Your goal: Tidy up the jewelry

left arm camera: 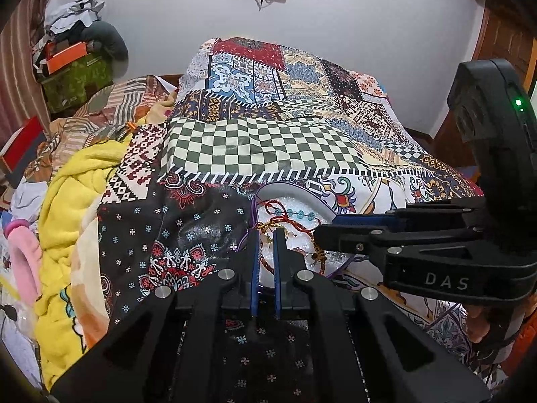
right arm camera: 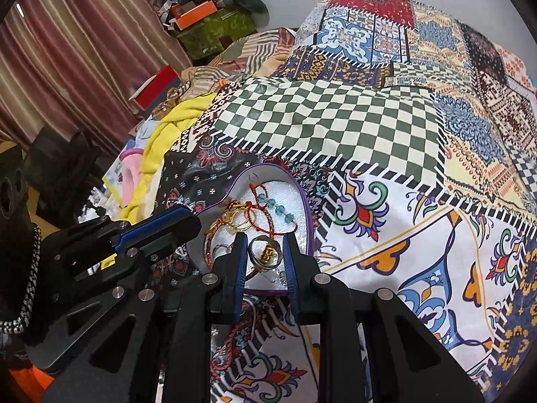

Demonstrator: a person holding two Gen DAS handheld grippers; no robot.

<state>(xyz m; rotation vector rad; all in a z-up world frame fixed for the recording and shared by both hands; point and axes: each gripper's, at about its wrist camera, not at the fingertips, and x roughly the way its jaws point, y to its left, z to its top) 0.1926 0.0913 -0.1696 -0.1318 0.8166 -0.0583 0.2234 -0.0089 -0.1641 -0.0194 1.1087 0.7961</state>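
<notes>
Apparently mid-sorting: the left gripper (left arm camera: pixel 265 235), jaws nearly pressed together, hovers over the heart-shaped box (right arm camera: pixel 235 184) on the patchwork bedspread (right arm camera: pixel 335 117). Right of it, the right gripper (right arm camera: pixel 265 240) stands spread around silver rings (right arm camera: pixel 263 252) (tangled beside the red bead bracelet (right arm camera: pixel 268 206)); next comes closing cleanly on one ring.

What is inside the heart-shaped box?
The heart-shaped box holds a string of blue beads, red cord bracelets, gold rings and a silver ring. The right hand-held gripper hides part of the bottom.
</notes>
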